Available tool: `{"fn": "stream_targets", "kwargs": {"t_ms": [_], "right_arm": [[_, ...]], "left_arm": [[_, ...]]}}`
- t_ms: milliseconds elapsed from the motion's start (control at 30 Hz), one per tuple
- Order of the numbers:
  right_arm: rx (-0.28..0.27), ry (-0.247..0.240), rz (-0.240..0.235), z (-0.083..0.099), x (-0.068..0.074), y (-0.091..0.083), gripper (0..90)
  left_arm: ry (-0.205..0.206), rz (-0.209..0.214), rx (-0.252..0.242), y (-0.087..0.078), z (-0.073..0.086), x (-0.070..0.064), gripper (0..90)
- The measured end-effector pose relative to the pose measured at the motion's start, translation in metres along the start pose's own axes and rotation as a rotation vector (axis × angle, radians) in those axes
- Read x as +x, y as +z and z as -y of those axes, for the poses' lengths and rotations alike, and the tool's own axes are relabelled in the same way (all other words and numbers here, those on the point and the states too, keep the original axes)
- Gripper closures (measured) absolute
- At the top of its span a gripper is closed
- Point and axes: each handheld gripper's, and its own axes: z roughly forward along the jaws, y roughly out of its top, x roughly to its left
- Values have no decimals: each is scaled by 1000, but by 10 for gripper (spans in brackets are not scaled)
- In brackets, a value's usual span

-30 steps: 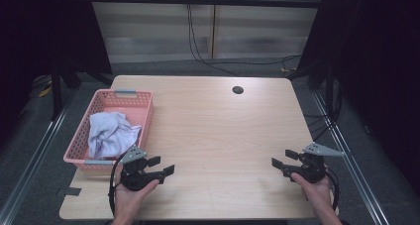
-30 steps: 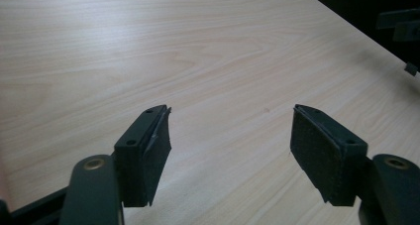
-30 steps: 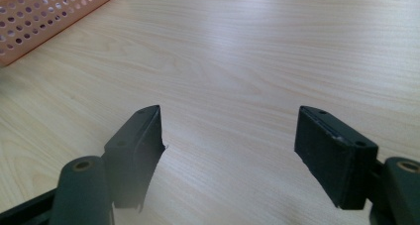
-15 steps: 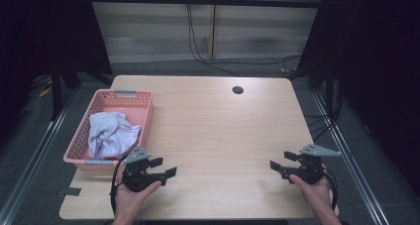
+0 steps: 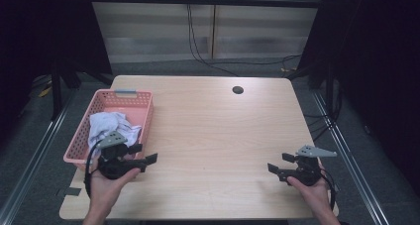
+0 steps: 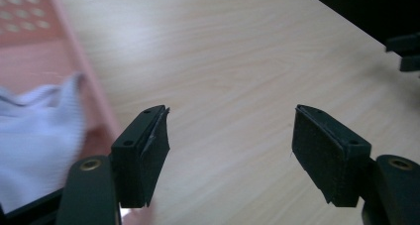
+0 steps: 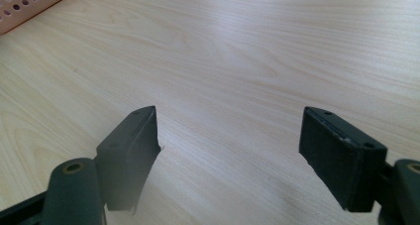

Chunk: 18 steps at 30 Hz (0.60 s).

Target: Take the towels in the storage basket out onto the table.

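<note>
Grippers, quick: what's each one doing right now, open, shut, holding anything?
Left gripper: open, holding nothing, beside the pink basket with the white cloth.
Right gripper: open, holding nothing, over bare table.

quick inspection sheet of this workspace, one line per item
surface: light wood table, dark round hole near its far edge
job's things: white cloth bunched in the pink basket at the table's left
clutter: nothing seen
grippers: left gripper open beside the basket; right gripper open over bare wood, both empty
cables: black cable loops from the left gripper; wires hang at the back
surroundings: dark curtains, grey floor
</note>
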Motion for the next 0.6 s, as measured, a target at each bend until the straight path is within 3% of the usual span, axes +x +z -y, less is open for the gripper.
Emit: {"fn": "stream_targets", "kwargs": {"t_ms": [67, 167, 267, 433, 600], "right_arm": [[-4, 4, -6, 0, 0, 0, 229], [0, 0, -1, 0, -1, 1, 224], [5, -2, -5, 1, -1, 0, 219], [-1, 4, -4, 1, -1, -2, 219], [5, 1, -4, 1, -1, -1, 218]], "left_arm": [[-5, -11, -6, -6, -6, 8, 297], [0, -56, 23, -12, -14, 25, 274], [-21, -76, 40, -17, -19, 41, 249], [-51, -147, 88, -22, -26, 71, 227], [-100, -182, 124, -23, -25, 97, 216]]}}
